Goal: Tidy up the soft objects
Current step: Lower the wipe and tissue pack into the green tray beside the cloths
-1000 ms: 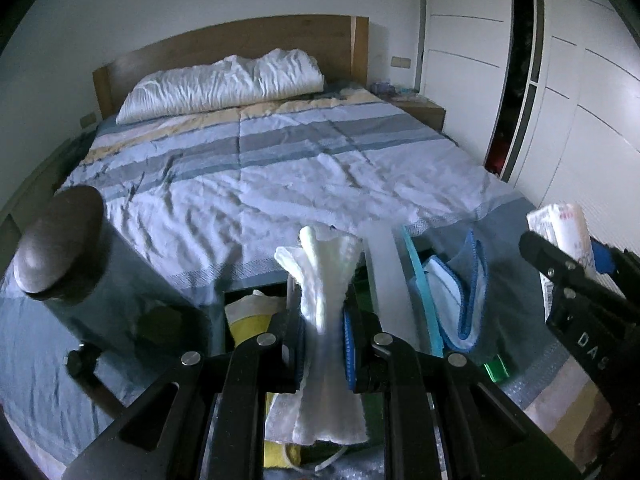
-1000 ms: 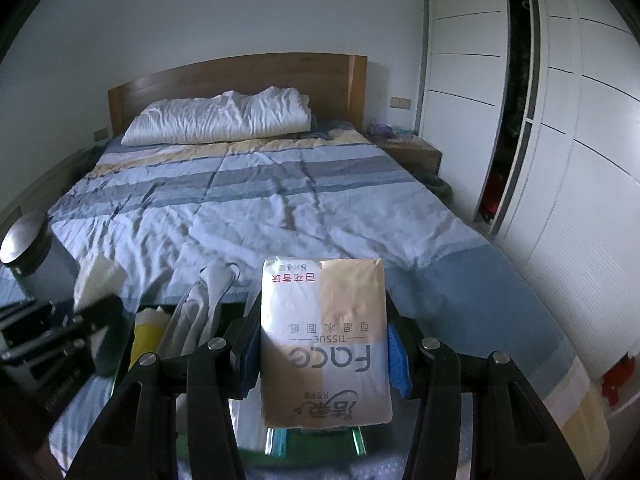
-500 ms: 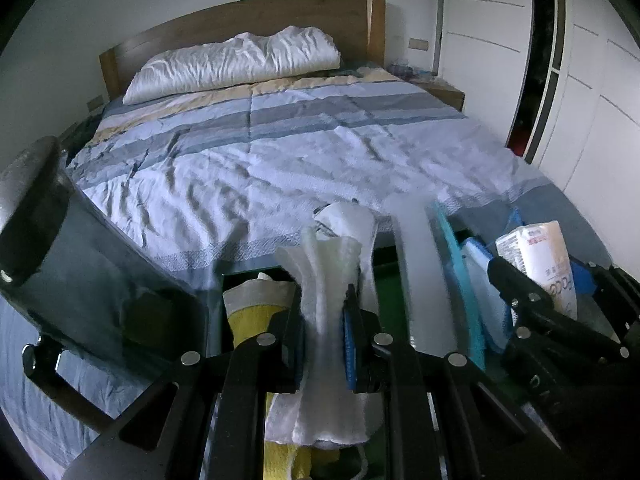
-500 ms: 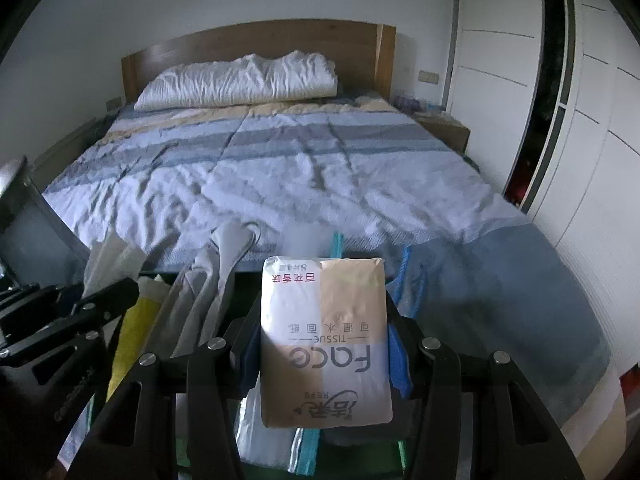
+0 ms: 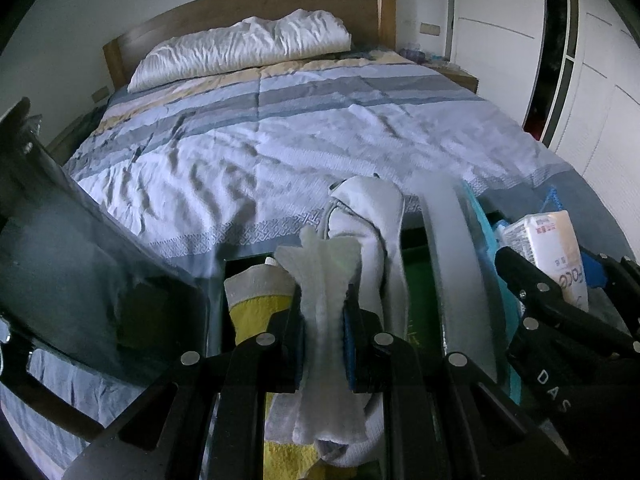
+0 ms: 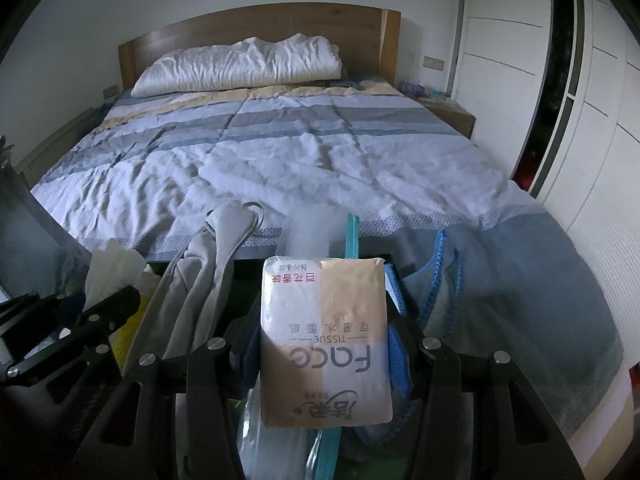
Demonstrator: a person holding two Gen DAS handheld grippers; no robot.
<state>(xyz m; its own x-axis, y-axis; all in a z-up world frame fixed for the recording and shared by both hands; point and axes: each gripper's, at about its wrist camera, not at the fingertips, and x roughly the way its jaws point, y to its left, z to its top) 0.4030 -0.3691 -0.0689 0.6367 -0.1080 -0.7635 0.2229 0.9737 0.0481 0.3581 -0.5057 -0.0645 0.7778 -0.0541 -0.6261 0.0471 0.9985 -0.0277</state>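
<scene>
My left gripper (image 5: 323, 314) is shut on a folded white cloth (image 5: 320, 280) that stands upright between its pads. It hangs just over a dark open box (image 5: 244, 261) at the foot of the bed. In the box stand a yellow-and-white towel (image 5: 256, 312), a grey garment (image 5: 372, 232) and a clear pouch with a teal zip edge (image 5: 452, 264). My right gripper (image 6: 324, 344) is shut on a pack of facial tissue (image 6: 324, 332), held over the pouch (image 6: 308, 232), beside a blue-edged cloth (image 6: 436, 280). The left gripper (image 6: 80, 312) shows at the left of the right wrist view.
A bed with a striped blue, grey and cream cover (image 5: 320, 128) fills the space ahead, with a white pillow (image 5: 240, 52) at its wooden headboard. White wardrobe doors (image 6: 520, 60) line the right. A dark bin with a lid (image 5: 80, 264) stands close on the left.
Both grippers have sunk toward the box, each still holding its thing. The grey garment, the pouch and the towel now appear nearer and larger.
</scene>
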